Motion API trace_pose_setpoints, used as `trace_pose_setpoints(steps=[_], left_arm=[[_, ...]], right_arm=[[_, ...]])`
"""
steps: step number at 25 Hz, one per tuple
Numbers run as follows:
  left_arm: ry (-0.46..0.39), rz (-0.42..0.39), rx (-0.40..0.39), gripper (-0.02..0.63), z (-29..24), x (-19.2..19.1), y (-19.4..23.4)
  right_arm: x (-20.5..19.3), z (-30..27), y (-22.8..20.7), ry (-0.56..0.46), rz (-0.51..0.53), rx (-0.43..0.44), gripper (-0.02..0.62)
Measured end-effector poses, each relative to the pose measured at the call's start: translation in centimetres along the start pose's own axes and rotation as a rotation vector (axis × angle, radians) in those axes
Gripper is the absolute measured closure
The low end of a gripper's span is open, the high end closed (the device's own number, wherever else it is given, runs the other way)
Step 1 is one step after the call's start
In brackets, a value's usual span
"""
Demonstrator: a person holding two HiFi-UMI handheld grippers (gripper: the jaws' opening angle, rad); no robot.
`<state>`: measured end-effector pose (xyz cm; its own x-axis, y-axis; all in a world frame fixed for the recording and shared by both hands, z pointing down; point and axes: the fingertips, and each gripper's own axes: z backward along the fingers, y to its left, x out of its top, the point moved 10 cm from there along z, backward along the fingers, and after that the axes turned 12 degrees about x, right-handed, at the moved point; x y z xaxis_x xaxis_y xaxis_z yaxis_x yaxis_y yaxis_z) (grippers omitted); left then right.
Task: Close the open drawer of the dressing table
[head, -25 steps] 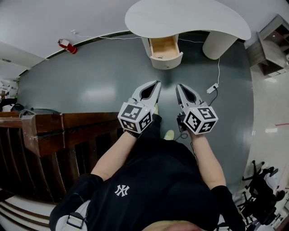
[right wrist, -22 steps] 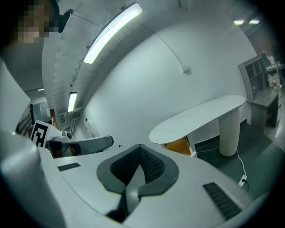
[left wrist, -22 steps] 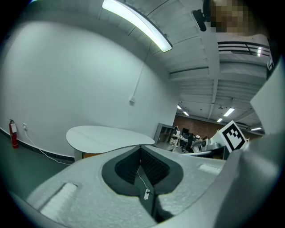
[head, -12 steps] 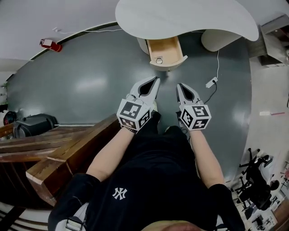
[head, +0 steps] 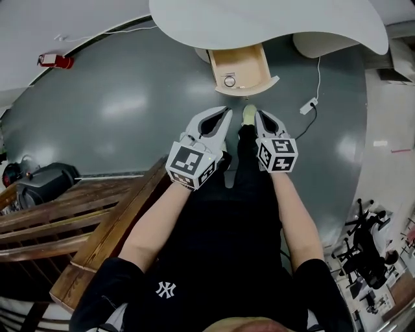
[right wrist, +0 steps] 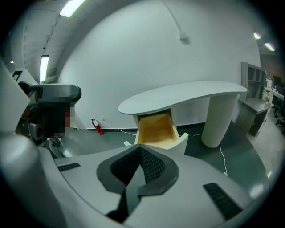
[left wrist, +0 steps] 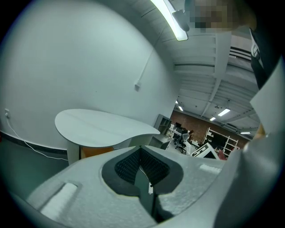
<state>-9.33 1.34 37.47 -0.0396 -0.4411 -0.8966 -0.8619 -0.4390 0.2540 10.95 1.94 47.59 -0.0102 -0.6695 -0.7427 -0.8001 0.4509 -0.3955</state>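
The white dressing table (head: 259,19) spans the top of the head view. Its drawer (head: 241,68) stands pulled out toward me, showing a pale wood inside with a small round thing (head: 229,81) in it. My left gripper (head: 225,115) and right gripper (head: 259,117) are held side by side just short of the drawer front, both shut and holding nothing. In the right gripper view the open drawer (right wrist: 156,129) lies straight ahead above my right gripper (right wrist: 140,149). The left gripper view shows the tabletop (left wrist: 98,127) beyond my left gripper (left wrist: 141,149); the drawer is mostly hidden there.
A wooden bench (head: 97,220) runs along my left side. A white cable with a plug block (head: 312,102) lies on the grey floor by the table's round leg (head: 324,42). A red extinguisher (head: 52,60) sits by the wall, and a black chair (head: 363,253) stands at the right.
I have stepped toward the table: the drawer and tabletop have come nearer in the head view. Both grippers stay shut and side by side, closer to the drawer front.
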Motion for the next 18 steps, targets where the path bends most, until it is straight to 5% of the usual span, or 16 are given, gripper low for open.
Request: trace_pose_setpoints(steps=[11,18], left_arm=[[0.037,0.008,0.019,0.597,-7.5,-6.0,2.3],[0.036,0.034,0.026,0.597,-10.2,-8.0,3.1]], right_arm=[[-5.9,-8.8,-8.2,0.067,-0.033,-0.02,0.58],[-6.3,-11.0,-9.6,0.031,0.013,-0.001,0.58]])
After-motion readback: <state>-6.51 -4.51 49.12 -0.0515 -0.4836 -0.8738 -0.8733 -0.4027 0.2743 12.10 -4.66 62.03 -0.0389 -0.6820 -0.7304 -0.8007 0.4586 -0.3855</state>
